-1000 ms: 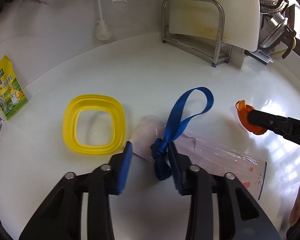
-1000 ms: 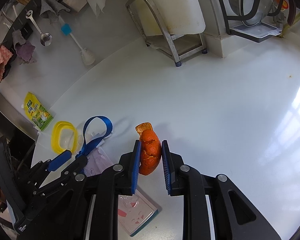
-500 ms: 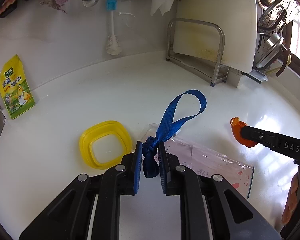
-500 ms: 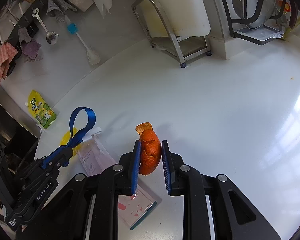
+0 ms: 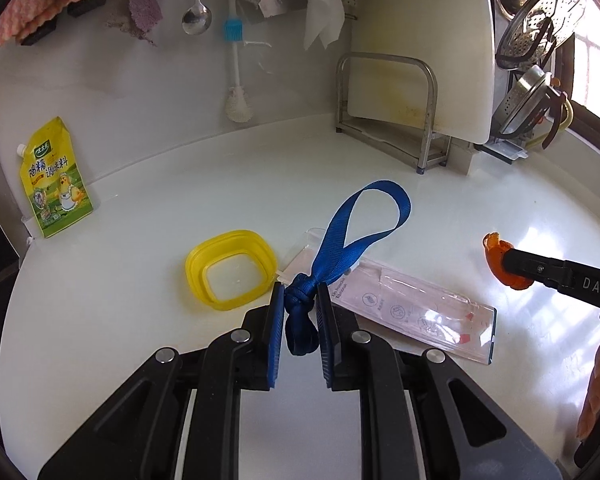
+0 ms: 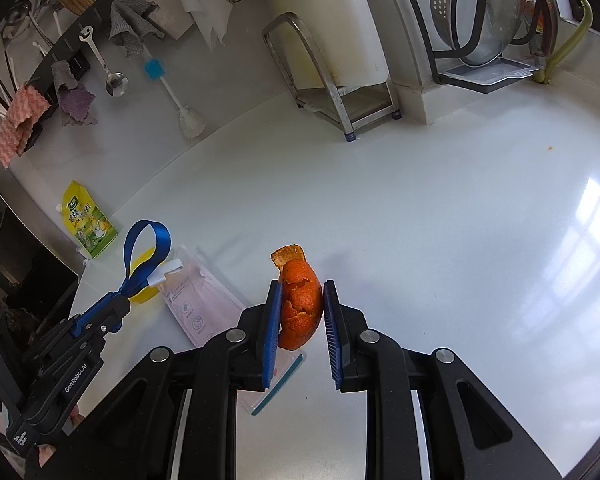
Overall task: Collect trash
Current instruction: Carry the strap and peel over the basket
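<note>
1. The left gripper (image 5: 299,320) holds a blue webbing strap (image 5: 352,236) by its knot; the jaws stand narrow, both pads pressed against the knotted lump. The free end rises in a flat loop above the counter, tilted toward the back wall.
2. The right gripper (image 6: 299,316) is clamped on a piece of orange peel (image 6: 298,308) — curled, torn at the edges, its pale inner side showing at the top flap. The jaws are narrow, with the peel filling the gap between the pads.
3. On the white counter (image 6: 440,220) below the strap lies a flat clear plastic package (image 5: 412,308) with pink print, its near corner pointing toward the right gripper's side.
4. Just beside the package, to its left in the left wrist view, sits a yellow square ring-shaped lid (image 5: 230,268), lying flat.
5. A yellow seasoning pouch (image 5: 54,188) leans upright against the back wall at the counter's left edge, well apart from both grippers.
6. At the back stands a metal rack (image 5: 388,116) holding a white cutting board (image 5: 424,40); a dish rack (image 6: 488,40) with metal bowls sits farther right.
7. The counter to the right of the orange peel is a broad, bare, glossy stretch — it runs to the curved front edge.
</note>
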`<state>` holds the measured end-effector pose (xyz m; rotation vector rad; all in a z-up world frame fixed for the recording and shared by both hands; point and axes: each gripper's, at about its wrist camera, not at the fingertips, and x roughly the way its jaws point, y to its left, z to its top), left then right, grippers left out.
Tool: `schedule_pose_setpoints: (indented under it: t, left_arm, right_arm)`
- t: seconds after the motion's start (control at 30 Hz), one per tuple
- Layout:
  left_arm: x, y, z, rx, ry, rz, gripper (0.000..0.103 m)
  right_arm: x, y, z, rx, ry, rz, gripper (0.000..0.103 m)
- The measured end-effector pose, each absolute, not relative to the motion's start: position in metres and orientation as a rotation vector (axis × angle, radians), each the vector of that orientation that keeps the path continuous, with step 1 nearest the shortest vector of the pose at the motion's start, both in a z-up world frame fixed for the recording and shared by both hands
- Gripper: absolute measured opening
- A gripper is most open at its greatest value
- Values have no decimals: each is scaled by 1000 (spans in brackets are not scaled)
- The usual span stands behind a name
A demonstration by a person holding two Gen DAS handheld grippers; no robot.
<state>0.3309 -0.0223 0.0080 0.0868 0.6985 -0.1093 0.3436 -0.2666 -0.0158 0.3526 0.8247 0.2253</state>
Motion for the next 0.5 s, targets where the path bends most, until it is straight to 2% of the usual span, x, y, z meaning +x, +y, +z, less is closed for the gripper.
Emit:
schedule_pose_setpoints:
  t: [0.5]
  left_arm:
    - [297,0,17,77,618,-43,16]
  right_arm:
    - [262,-267,-3,317,748,235,20]
